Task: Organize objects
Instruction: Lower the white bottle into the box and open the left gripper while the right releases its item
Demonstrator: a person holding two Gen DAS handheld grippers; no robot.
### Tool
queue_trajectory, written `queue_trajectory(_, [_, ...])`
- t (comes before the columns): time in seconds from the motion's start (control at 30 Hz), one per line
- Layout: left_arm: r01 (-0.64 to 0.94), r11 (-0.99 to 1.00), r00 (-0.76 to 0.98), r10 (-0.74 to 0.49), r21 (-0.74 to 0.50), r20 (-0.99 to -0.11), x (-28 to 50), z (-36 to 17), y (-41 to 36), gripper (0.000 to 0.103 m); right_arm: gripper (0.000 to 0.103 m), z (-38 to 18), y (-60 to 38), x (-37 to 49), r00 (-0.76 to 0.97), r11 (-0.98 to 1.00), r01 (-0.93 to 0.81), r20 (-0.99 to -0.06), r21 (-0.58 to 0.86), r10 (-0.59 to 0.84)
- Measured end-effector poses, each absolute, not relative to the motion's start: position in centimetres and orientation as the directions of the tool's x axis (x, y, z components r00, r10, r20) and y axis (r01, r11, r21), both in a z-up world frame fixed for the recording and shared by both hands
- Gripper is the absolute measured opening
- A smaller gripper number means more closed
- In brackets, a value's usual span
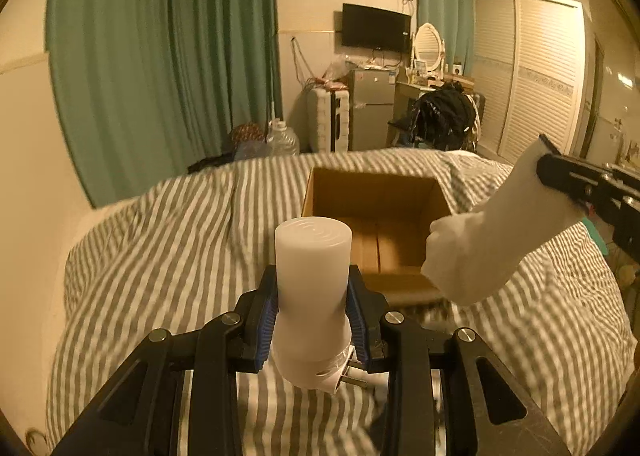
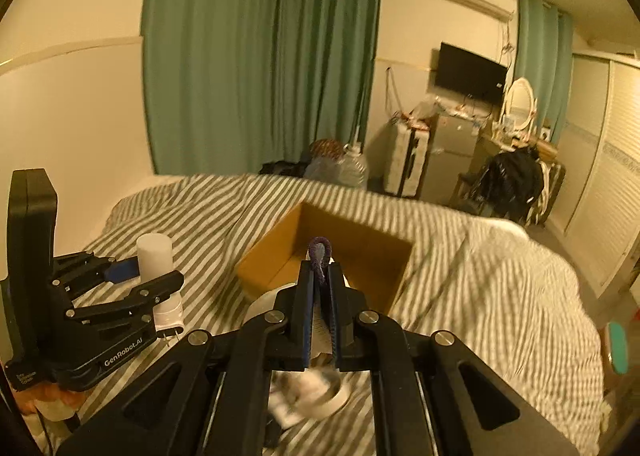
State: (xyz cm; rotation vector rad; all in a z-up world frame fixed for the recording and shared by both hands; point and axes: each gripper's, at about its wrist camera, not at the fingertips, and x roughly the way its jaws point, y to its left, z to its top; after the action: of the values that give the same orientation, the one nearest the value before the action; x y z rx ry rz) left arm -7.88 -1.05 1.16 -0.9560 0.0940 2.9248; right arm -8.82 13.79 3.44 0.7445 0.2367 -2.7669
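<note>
Left gripper point(image 1: 312, 320) jaws pinch the white frosted cylindrical plug-in night light point(image 1: 312, 276), upright above the striped bed point(image 1: 160, 248), just short of the open brown cardboard box point(image 1: 376, 191). Right gripper point(image 2: 320, 296) jaws clamp a white cloth pouch point(image 1: 492, 232) with purple loop point(image 2: 319, 252), beside the box.

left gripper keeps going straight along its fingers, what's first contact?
Likely the open brown cardboard box on the striped bedspread. The left gripper, shut on a white cylindrical plug-in lamp, points at it; depth unclear.
</note>
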Motion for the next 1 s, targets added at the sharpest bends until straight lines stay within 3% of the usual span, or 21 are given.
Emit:
queue_trajectory(0.37, [-0.137, -0.988, -0.812, 0.068, 0.075, -0.579, -19.2, 1.3, 2.7, 0.033, 0.007, 4.7, 15.2, -19.4, -0.846, -0.964, 0.245, -0.508, -0.103, -0.161])
queue_trajectory(0.73, [-0.177, -0.981, -0.735, 0.081, 0.075, -0.674, -27.1, -6.0, 3.8, 0.033, 0.007, -3.3, 15.9, -28.3, -0.757, -0.962, 0.271, -0.626, -0.039, -0.188])
queue_trajectory(1.0, [-0.192, -0.98, -0.702, 0.098, 0.055, -0.705, -28.0, -8.8, 3.4, 0.033, 0.007, -7.0, 16.7, -30.4, -0.708, -0.964, 0.264, -0.677, 0.009, -0.2])
